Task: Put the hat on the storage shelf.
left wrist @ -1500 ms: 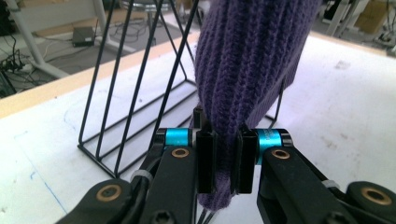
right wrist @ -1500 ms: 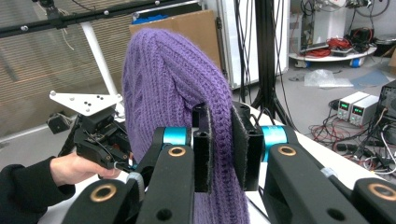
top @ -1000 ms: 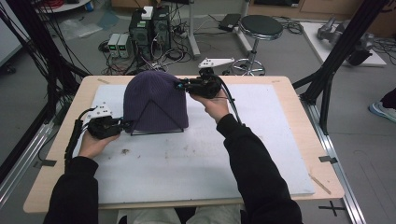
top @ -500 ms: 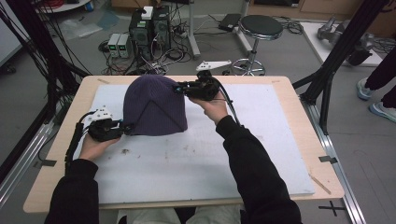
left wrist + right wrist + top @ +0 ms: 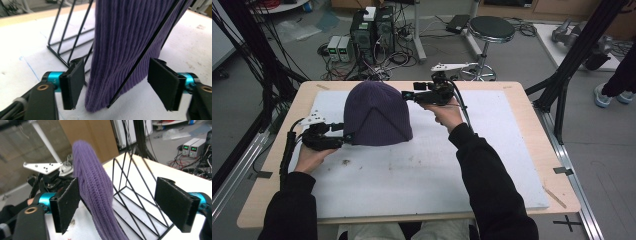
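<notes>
A purple knit beanie (image 5: 374, 115) hangs over a black wire rack (image 5: 67, 37) on the white board (image 5: 492, 150). My left gripper (image 5: 344, 135) is at the beanie's lower left hem. In the left gripper view it (image 5: 117, 85) stands open, and its pads straddle the hem (image 5: 130, 50) and a rack wire without pressing them. My right gripper (image 5: 407, 95) is at the beanie's upper right side. In the right gripper view it (image 5: 117, 205) is open too. The beanie's edge (image 5: 92, 187) runs close to the left pad, and the rack (image 5: 135, 190) lies between the jaws.
The board covers most of a wooden table (image 5: 532, 105). Behind the table are a round stool (image 5: 492, 27), power supplies (image 5: 339, 47) and tangled cables on the floor. Black frame legs (image 5: 562, 85) rise at the right. A person's shoes (image 5: 612, 92) show at the far right.
Both grippers have held almost the same places beside the beanie. The person on the floor at the right edge has shifted.
</notes>
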A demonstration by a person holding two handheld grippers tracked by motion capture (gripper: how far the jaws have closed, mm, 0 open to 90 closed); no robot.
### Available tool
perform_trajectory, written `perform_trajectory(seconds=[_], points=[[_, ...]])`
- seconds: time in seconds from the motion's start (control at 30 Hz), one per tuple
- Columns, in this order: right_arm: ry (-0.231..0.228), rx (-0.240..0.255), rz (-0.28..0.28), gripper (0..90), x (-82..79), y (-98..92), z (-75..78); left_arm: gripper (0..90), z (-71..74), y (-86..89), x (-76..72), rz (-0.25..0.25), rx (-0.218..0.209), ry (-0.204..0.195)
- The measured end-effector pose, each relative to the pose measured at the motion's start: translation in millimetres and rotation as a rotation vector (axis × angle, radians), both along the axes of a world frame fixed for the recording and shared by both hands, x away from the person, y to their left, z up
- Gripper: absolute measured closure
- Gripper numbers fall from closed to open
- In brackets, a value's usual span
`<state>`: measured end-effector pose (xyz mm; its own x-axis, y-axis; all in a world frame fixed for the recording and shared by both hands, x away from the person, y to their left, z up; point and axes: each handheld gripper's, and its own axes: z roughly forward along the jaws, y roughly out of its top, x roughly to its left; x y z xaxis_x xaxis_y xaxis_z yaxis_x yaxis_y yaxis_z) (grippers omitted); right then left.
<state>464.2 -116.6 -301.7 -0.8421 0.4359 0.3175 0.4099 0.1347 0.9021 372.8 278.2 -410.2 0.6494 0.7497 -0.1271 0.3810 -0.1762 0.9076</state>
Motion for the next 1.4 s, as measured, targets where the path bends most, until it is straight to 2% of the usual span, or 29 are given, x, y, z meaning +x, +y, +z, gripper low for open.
perform_trajectory(seconds=[0.07,0.17,0.27,0.37,0.5,0.57,0.63,0.87,1.0,1.3,1.4], points=[[-0.016,-0.003,-0.048,12.1,-2.8,-9.9,3.2,27.6,3.9,0.3,-5.2,0.024,-0.009,-0.043],[-0.030,0.012,-0.129,11.4,-8.6,-30.7,5.6,25.8,9.6,1.0,-12.9,0.050,-0.026,-0.088],[-0.050,0.039,-0.208,11.4,-17.8,-53.4,5.3,24.3,13.1,0.9,-19.6,0.074,-0.042,-0.117],[-0.073,0.037,-0.278,11.5,-28.4,-74.5,5.5,23.6,15.0,1.3,-25.5,0.093,-0.060,-0.134],[-0.097,0.031,-0.353,11.5,-41.7,-98.9,4.1,23.1,15.7,1.2,-30.8,0.111,-0.054,-0.135],[-0.121,0.010,-0.407,11.6,-50.2,-110.3,2.3,22.5,15.9,0.9,-33.5,0.120,-0.053,-0.140],[-0.134,0.005,-0.438,11.7,-56.3,-118.1,0.8,22.4,15.6,0.7,-36.3,0.131,-0.055,-0.155],[-0.127,-0.029,-0.489,11.7,-72.1,-136.0,-14.2,21.5,11.5,0.6,-44.8,0.167,-0.056,-0.168],[-0.135,-0.049,-0.524,11.7,-79.3,-141.8,-25.5,21.4,8.2,0.6,-50.3,0.182,-0.057,-0.193],[-0.114,-0.090,-0.582,11.7,-95.5,-157.2,-52.0,20.7,-1.8,2.3,-59.9,0.216,-0.074,-0.193],[-0.121,-0.085,-0.605,11.7,-100.4,-162.9,-56.6,20.7,-4.0,2.6,-62.3,0.227,-0.077,-0.196]])
